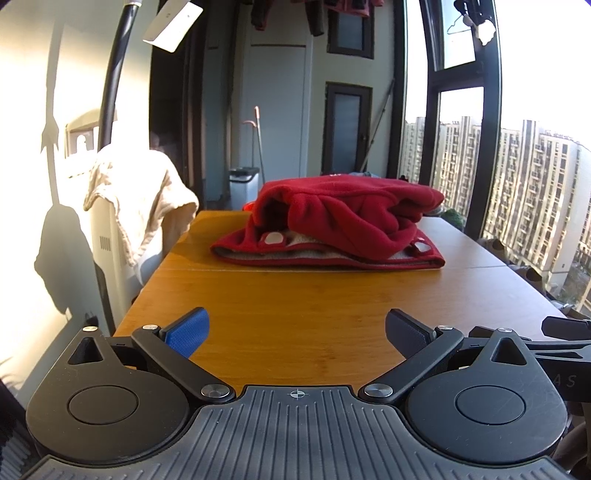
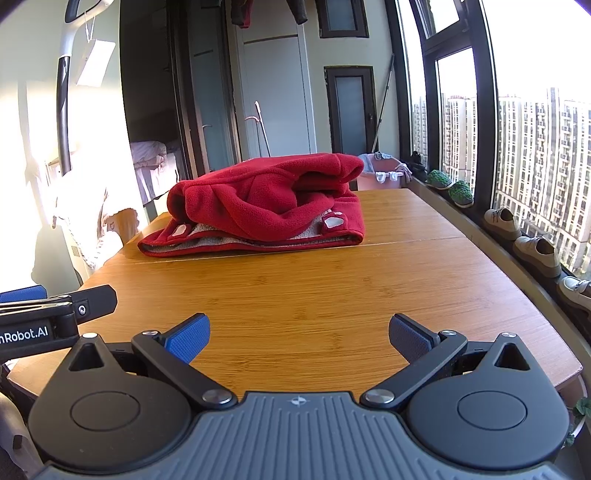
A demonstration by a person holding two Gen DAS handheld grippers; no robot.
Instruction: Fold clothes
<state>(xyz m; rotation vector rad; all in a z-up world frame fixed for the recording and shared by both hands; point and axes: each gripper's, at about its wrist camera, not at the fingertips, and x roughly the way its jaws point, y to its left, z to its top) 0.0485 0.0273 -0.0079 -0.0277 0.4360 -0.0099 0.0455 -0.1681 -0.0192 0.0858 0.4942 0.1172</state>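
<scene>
1. The far side of the red fleece garment (image 1: 332, 225) is hidden behind its own bunched top fold, and I cannot tell what kind of garment it is. The hanging clothes (image 1: 314, 14) are cut off at the top edge.
2. My left gripper (image 1: 297, 332) is released, jaws spread wide, holding and touching nothing. My right gripper (image 2: 299, 332) is equally wide and bare. Only a sliver of each shows at the other's side.
3. The garment lies well ahead of both claws, folded into a bundle with pale lining showing along its near edge, slightly left of my right claw.
4. The wooden table (image 2: 332, 295) runs under and ahead of both claws, a seam crossing it just before the garment.
5. To the right, windows (image 2: 461, 110), and shoes (image 2: 517, 236) on the sill. Left of my left claw, a cream cloth (image 1: 136, 195) drapes a white appliance.
</scene>
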